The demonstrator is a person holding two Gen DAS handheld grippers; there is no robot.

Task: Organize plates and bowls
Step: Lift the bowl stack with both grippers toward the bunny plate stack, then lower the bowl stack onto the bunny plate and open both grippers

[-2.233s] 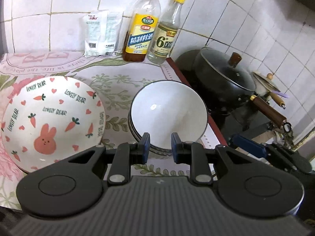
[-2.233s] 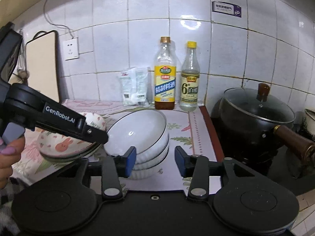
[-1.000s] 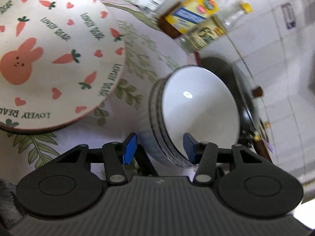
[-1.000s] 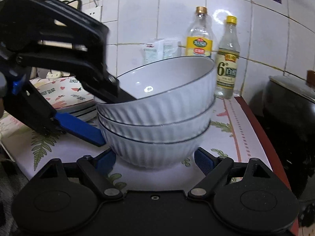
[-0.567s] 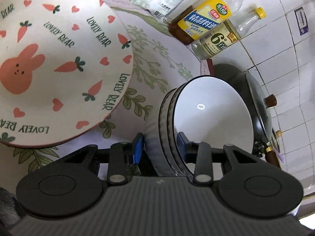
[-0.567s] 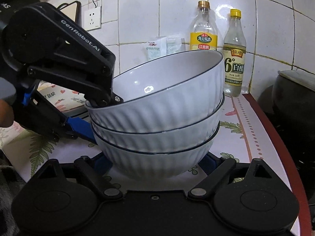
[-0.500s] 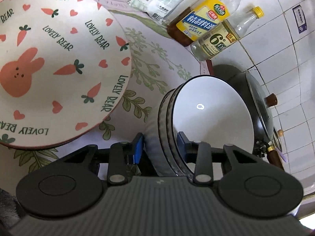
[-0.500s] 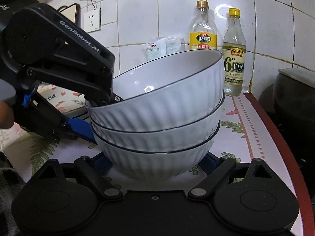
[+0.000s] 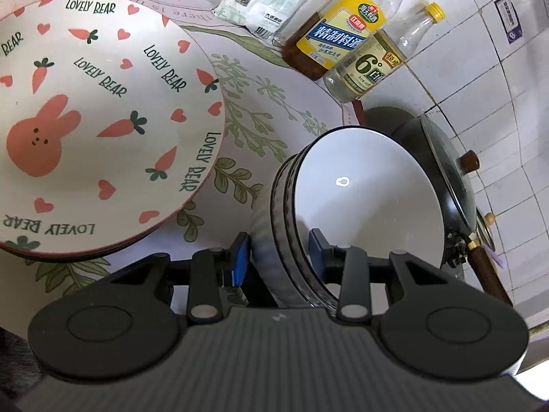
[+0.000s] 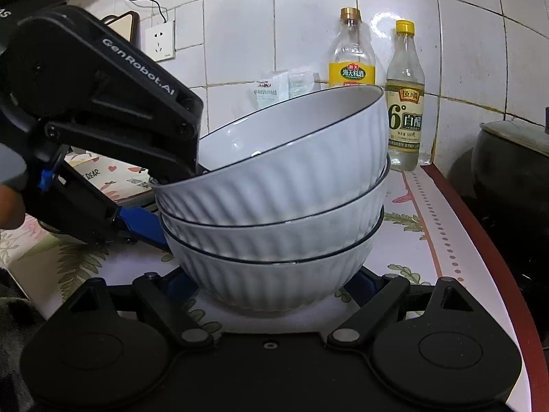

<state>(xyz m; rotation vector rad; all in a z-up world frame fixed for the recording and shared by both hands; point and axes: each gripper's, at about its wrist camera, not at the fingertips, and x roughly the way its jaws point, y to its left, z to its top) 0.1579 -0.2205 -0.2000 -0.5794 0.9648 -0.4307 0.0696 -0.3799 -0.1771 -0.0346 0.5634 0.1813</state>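
Three white ribbed bowls [image 10: 274,178] sit nested on the flowered cloth, and the top one leans with its right rim higher. My left gripper [image 9: 276,254] is shut on the near rim of the stack [image 9: 360,189], one pad inside the top bowl and the other outside the walls. In the right wrist view the left gripper [image 10: 178,195] comes in from the left. My right gripper [image 10: 272,281] stands open and wide, its fingers on either side of the bottom bowl's base. A stack of rabbit-and-carrot plates [image 9: 103,120] lies left of the bowls.
Two bottles [image 9: 336,37] [image 9: 377,65] and white packets [image 9: 267,0] stand against the tiled wall behind. A black lidded pot [image 9: 442,171] sits on the stove right of the bowls, its wooden handle [image 9: 487,274] pointing toward me. The counter's red edge [image 10: 480,226] runs past the bowls.
My left jaws have closed onto the bowl stack's rim. My right gripper has moved forward until its fingers flank the bottom bowl. The top bowl now leans more.
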